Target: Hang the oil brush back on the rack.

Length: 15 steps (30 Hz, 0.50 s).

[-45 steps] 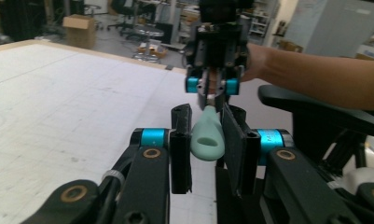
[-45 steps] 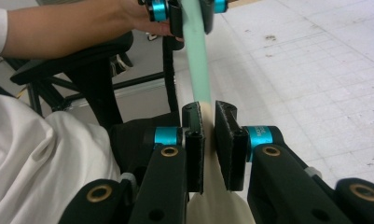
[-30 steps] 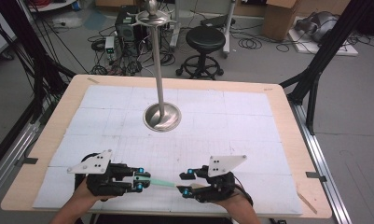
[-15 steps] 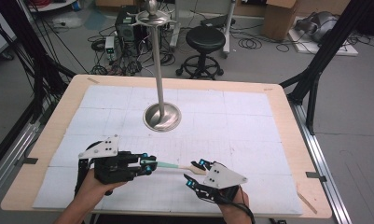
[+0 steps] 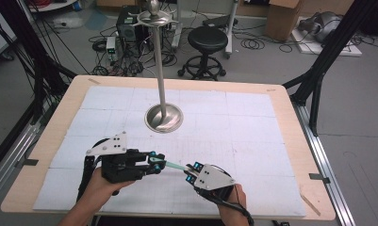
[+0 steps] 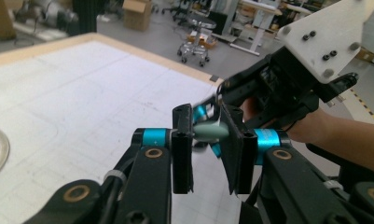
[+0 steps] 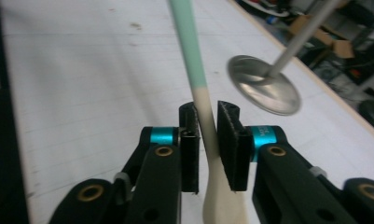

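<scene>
A slim utensil (image 5: 175,165), mint green at one end and cream at the other, spans the gap between my two grippers near the table's front edge. My right gripper (image 5: 191,173) has just been closing, and in the right gripper view its jaws (image 7: 208,119) pinch the cream part of the utensil (image 7: 189,42), which broadens toward the camera. The jaws of my left gripper (image 5: 156,160) have just been opening. In the left gripper view the green tip (image 6: 210,131) lies between its pads (image 6: 207,126), loose as far as I can see.
A tall metal stand with a round base (image 5: 164,117) rises at mid-table, beyond both grippers; its base (image 7: 261,88) shows ahead in the right gripper view. White paper (image 5: 234,122) covers the wooden table. A stool (image 5: 208,40) and cables are on the floor behind.
My left gripper lifted and shifted toward the right one. My right gripper turned and its jaws closed on the cream end. The utensil is now bridged between both.
</scene>
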{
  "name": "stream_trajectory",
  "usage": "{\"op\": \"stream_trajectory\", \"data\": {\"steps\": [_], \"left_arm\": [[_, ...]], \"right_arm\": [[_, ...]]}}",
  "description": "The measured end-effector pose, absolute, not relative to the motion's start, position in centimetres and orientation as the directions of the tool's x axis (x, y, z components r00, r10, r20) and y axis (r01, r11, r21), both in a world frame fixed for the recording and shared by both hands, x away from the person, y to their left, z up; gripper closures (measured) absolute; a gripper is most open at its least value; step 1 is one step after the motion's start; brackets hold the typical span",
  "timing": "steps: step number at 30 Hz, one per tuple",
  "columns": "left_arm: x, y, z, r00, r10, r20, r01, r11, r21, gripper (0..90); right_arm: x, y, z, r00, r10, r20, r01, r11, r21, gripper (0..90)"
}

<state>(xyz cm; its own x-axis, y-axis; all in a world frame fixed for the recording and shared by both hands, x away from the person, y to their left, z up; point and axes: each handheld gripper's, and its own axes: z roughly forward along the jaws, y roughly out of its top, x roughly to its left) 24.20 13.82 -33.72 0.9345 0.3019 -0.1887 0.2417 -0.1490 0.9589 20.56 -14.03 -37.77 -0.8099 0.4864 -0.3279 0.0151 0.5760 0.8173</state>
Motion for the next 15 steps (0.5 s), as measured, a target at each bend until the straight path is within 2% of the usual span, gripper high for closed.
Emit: {"op": "stream_trajectory", "data": {"steps": [1,3,5,11,15], "left_arm": [[24.2,13.9,-33.8,0.94,0.292,-0.174,0.223,-0.144,0.964,56.5],[24.1,14.3,-33.9,0.948,0.283,-0.144,0.185,-0.123,0.975,50.4],[24.2,14.7,-34.1,0.948,0.274,-0.162,0.189,-0.078,0.979,45.3],[24.4,15.4,-34.8,0.958,0.202,-0.204,0.202,0.028,0.979,46.0],[24.3,15.0,-34.6,0.97,0.095,-0.225,0.216,0.09,0.972,49.8]], "right_arm": [[20.5,-14.0,-37.8,-0.824,0.468,-0.318,0.006,0.568,0.823,83.9],[20.5,-14.0,-37.7,-0.851,0.448,-0.275,0.015,0.545,0.839,84.1],[20.6,-14.2,-37.7,-0.871,0.43,-0.236,0.019,0.512,0.859,84.2],[21.1,-15.2,-37.6,-0.946,0.323,-0.027,0.093,0.352,0.932,84.2],[21.3,-15.2,-37.6,-0.971,0.232,0.051,0.117,0.28,0.953,84.2]]}}
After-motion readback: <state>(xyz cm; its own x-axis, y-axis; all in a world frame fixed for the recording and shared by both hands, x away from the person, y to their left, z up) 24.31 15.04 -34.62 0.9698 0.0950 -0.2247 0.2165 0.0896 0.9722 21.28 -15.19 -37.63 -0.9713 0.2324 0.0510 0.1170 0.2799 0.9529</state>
